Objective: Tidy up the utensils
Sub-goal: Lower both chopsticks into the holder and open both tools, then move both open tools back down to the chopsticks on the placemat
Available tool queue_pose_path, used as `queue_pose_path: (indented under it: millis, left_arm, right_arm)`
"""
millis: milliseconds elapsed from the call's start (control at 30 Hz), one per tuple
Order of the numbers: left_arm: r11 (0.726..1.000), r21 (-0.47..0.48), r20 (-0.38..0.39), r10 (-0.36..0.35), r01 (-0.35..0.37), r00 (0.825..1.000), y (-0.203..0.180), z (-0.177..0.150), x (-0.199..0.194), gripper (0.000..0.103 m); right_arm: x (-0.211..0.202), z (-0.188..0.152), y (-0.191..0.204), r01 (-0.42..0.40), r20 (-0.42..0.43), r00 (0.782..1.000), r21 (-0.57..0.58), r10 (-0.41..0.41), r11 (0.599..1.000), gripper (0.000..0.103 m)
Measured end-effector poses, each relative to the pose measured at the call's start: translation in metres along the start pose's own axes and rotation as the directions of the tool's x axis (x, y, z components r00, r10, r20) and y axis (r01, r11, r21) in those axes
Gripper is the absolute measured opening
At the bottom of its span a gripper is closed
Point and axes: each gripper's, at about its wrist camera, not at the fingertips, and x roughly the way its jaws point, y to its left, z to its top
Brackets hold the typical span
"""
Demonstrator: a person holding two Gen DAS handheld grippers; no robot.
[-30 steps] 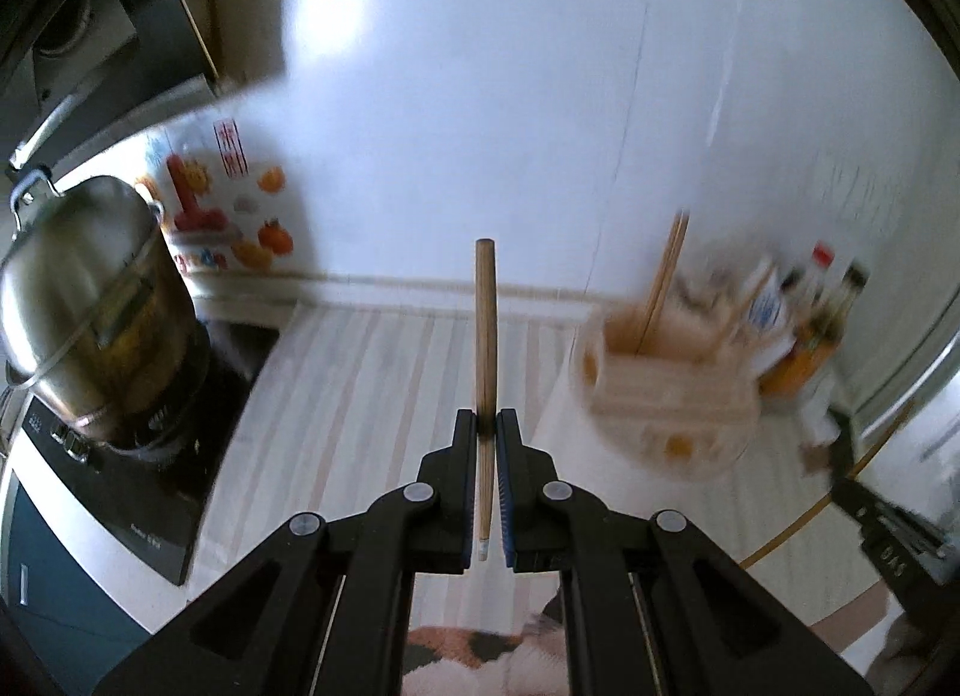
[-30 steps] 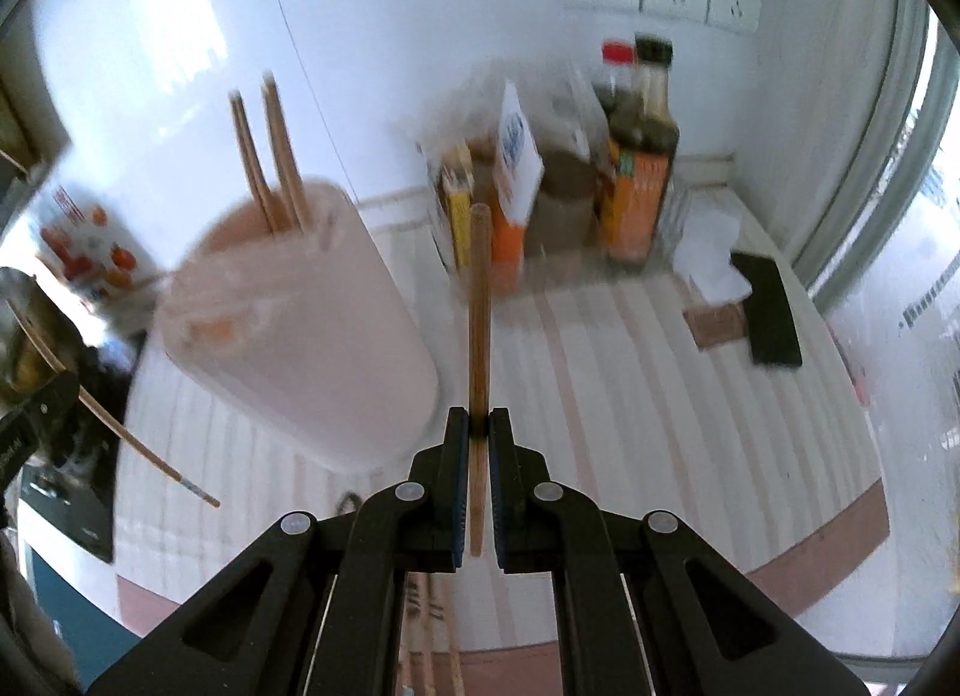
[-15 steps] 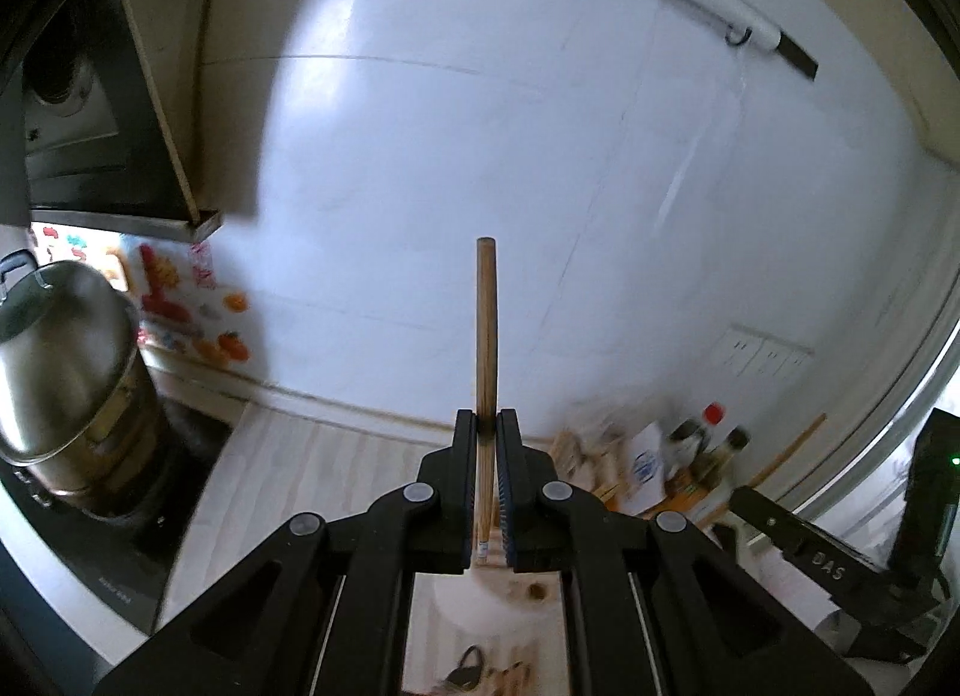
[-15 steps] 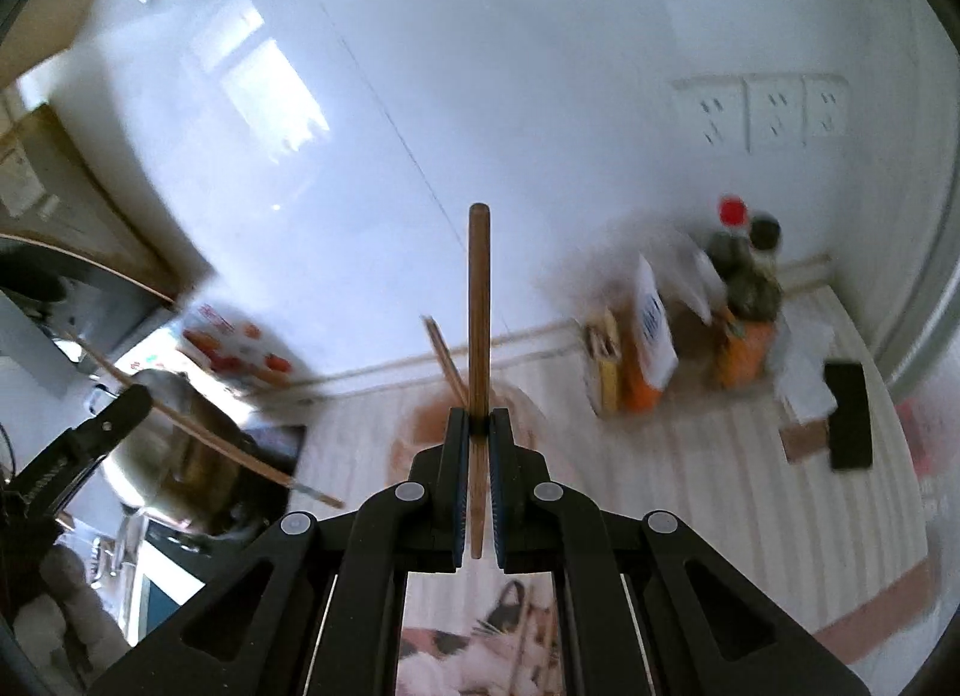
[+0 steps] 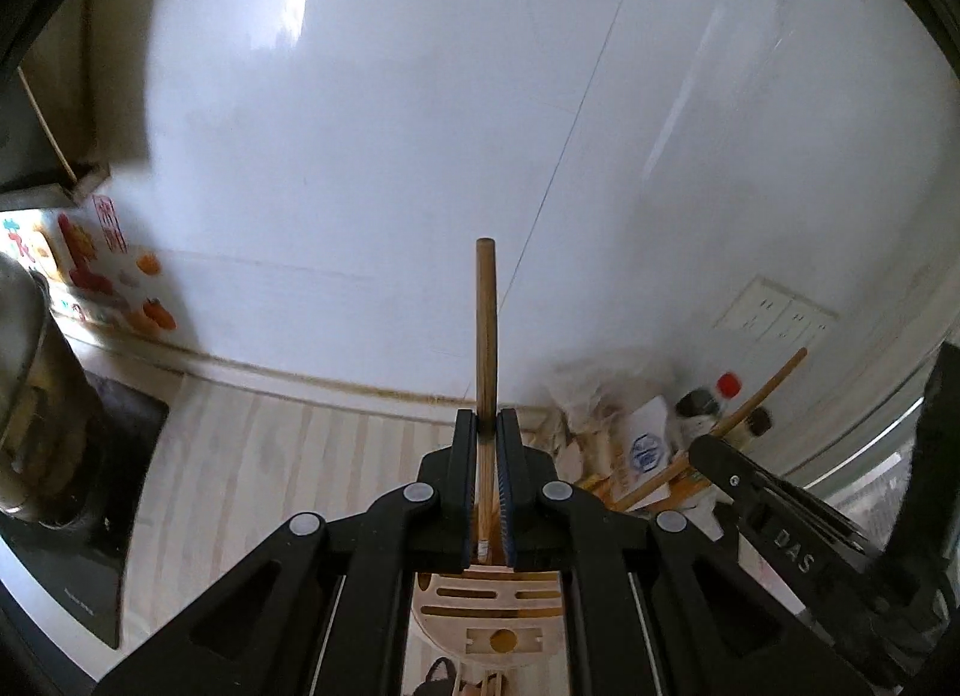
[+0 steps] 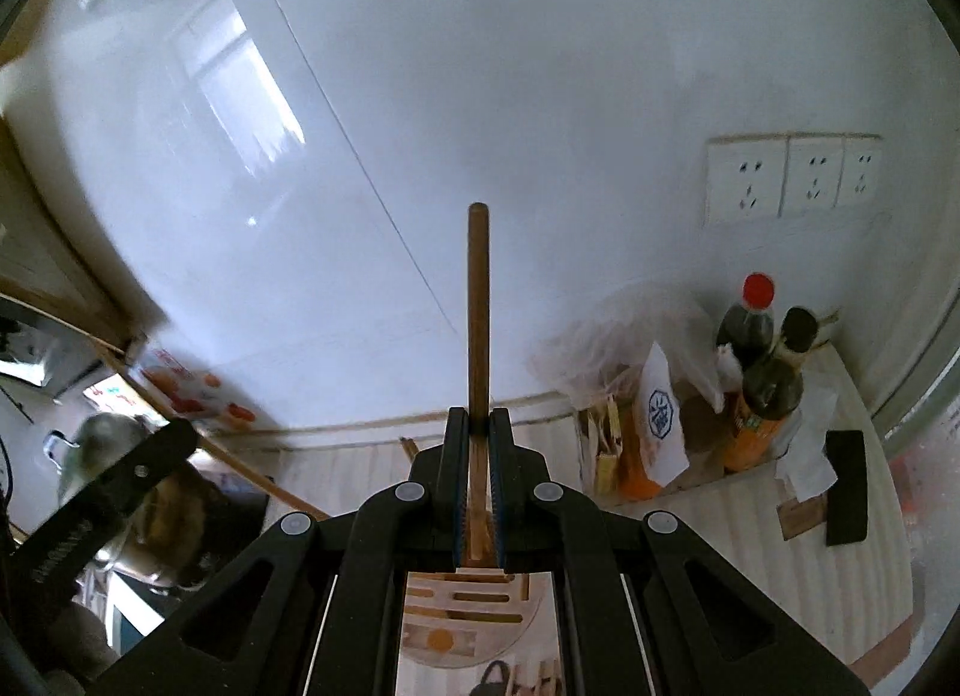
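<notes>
My left gripper (image 5: 487, 426) is shut on a wooden chopstick (image 5: 486, 324) that points forward toward the white wall. My right gripper (image 6: 477, 426) is shut on a darker wooden chopstick (image 6: 478, 312). Both are held above a pale utensil holder with a slotted top, seen under the left jaws (image 5: 489, 612) and under the right jaws (image 6: 465, 618). The right gripper with its chopstick shows at the right of the left wrist view (image 5: 750, 420). The left gripper with its chopstick shows at the left of the right wrist view (image 6: 198, 444).
Sauce bottles (image 6: 759, 372) and snack packets (image 6: 657, 426) stand at the back right of the striped counter (image 5: 270, 456). A steel pot (image 5: 24, 396) sits on a black cooktop (image 5: 90, 516) at left. A black phone (image 6: 846, 486) lies far right.
Both grippers swung from a downward look at the counter up toward the wall, then settled directly above the utensil holder. Each keeps its chopstick.
</notes>
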Motion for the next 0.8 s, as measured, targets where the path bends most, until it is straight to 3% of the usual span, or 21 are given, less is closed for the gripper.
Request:
queue_pose_path:
  millis: [167, 300, 400, 433, 467, 500, 533, 633, 700, 733, 800]
  left_arm:
    - [1.0, 0.011, -0.066, 0.005, -0.004, 0.998, 0.002, -0.007, 0.029, 0.004]
    - [1.0, -0.008, -0.09, -0.03, 0.029, 0.995, 0.005, -0.011, 0.029, 0.006]
    - [0.999, 0.031, -0.069, 0.009, -0.007, 0.998, 0.002, -0.013, 0.016, 0.016]
    - [0.999, 0.041, -0.061, 0.023, -0.021, 0.998, 0.002, -0.014, 0.012, 0.03]
    - [0.997, 0.058, -0.049, 0.052, -0.049, 0.997, 0.002, -0.015, 0.006, 0.053]
    - [0.996, 0.064, -0.034, 0.069, -0.067, 0.997, 0.004, -0.016, 0.0, 0.063]
    - [0.994, 0.064, -0.01, 0.09, -0.09, 0.996, 0.007, -0.018, -0.007, 0.074]
    - [0.989, 0.064, 0.013, 0.13, -0.131, 0.991, 0.019, -0.024, -0.018, 0.076]
    - [0.987, 0.062, 0.009, 0.15, -0.151, 0.989, 0.027, -0.033, -0.022, 0.087]
    - [0.986, 0.062, 0.009, 0.156, -0.156, 0.988, 0.03, -0.037, -0.023, 0.097]
    - [0.982, 0.07, 0.012, 0.172, -0.173, 0.985, 0.035, -0.048, -0.025, 0.102]
  right_arm:
    - [0.033, -0.007, -0.005, 0.011, -0.074, 0.997, -0.004, -0.012, 1.0, 0.007]
    - [0.048, -0.016, -0.009, -0.009, -0.13, 0.991, 0.011, 0.01, 1.0, 0.007]
    - [0.055, -0.02, -0.013, -0.032, -0.17, 0.985, 0.037, 0.038, 0.999, 0.008]
    - [0.054, -0.021, -0.016, -0.041, -0.173, 0.984, 0.048, 0.049, 0.998, 0.009]
    - [0.052, -0.022, -0.017, -0.042, -0.169, 0.984, 0.052, 0.05, 0.998, 0.017]
    - [0.049, -0.022, -0.018, -0.04, -0.162, 0.986, 0.053, 0.049, 0.998, 0.028]
    - [0.044, -0.022, -0.019, -0.04, -0.149, 0.988, 0.056, 0.048, 0.998, 0.032]
    - [0.024, -0.025, -0.024, -0.022, -0.107, 0.994, 0.057, 0.028, 0.998, 0.036]
    - [0.011, -0.028, -0.028, -0.007, -0.084, 0.996, 0.064, 0.012, 0.998, 0.039]
    - [0.005, -0.03, -0.03, 0.006, -0.075, 0.997, 0.064, -0.001, 0.998, 0.04]
    - [-0.006, -0.038, -0.034, 0.018, -0.063, 0.998, 0.073, -0.013, 0.997, 0.046]
